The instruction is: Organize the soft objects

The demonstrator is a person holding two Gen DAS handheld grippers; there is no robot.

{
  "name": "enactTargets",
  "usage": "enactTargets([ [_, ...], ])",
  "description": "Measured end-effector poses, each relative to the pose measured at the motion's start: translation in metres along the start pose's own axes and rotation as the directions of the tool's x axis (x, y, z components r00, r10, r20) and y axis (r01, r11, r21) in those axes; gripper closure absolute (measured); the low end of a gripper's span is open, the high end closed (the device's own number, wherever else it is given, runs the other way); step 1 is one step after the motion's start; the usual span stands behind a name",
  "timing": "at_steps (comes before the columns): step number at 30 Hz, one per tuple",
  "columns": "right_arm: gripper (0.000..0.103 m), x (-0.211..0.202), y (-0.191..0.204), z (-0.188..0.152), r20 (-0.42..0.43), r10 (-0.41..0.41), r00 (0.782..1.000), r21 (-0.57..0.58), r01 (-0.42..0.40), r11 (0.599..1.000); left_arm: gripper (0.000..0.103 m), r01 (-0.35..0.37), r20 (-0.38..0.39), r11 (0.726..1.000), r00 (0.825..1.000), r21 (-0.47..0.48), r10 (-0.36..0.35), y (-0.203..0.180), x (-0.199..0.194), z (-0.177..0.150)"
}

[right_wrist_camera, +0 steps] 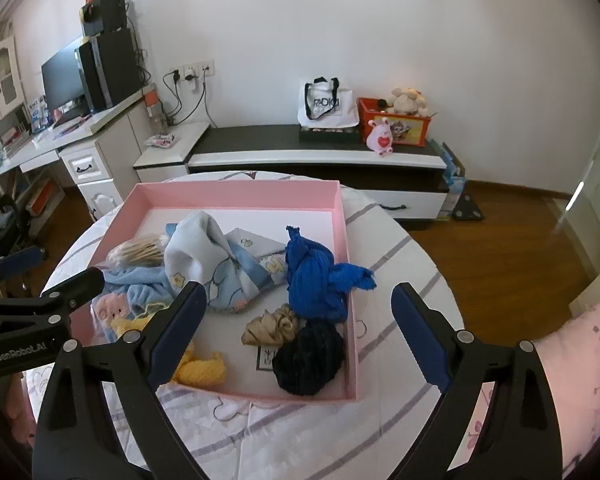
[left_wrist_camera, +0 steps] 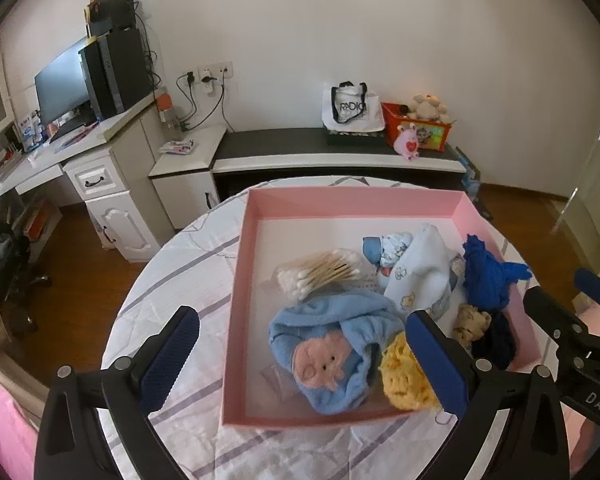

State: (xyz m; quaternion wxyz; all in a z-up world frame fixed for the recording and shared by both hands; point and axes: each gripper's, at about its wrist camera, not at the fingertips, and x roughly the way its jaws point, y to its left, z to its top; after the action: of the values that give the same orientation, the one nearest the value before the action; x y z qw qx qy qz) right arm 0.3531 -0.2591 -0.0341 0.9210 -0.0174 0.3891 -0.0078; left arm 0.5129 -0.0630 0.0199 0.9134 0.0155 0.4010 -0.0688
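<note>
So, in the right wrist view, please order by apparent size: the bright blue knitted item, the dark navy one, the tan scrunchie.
1. Bright blue knitted item, largest.
2. Dark navy one; it lies nearer the camera, so this is less sure.
3. Tan scrunchie, clearly smallest.

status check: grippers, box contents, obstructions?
Left gripper open, empty. Right gripper open, empty. Soft items piled in pink box; bright blue cloth drapes over its right wall. Nothing blocking.
</note>
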Motion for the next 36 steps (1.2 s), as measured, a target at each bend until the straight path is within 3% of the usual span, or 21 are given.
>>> enactTargets([
  [11, 0.010, -0.043, 0.005, -0.026, 0.020, 0.000, 1.000, -0.002, 0.000, 1.000, 0.001, -0.004, 0.043, 1.000, 0.999, 0.003, 0.004, -0.005, -0.061, -0.041],
  [23, 0.006, -0.109, 0.014, -0.056, 0.101, 0.011, 0.995, -0.012, -0.010, 1.000, 0.000, -0.014, 0.121, 1.000, 0.993, -0.007, 0.014, -0.010, -0.142, -0.083],
  [24, 0.000, -0.115, 0.014, -0.058, 0.112, 0.012, 0.994, -0.014, -0.011, 1.000, 0.000, -0.014, 0.131, 1.000, 0.991, -0.007, 0.015, -0.010, -0.149, -0.087],
  [36, 0.000, -0.184, 0.023, -0.074, 0.263, 0.010, 0.965, -0.035, 0.000, 0.999, 0.000, -0.040, 0.275, 0.999, 0.961, -0.009, 0.041, -0.018, -0.230, -0.125],
])
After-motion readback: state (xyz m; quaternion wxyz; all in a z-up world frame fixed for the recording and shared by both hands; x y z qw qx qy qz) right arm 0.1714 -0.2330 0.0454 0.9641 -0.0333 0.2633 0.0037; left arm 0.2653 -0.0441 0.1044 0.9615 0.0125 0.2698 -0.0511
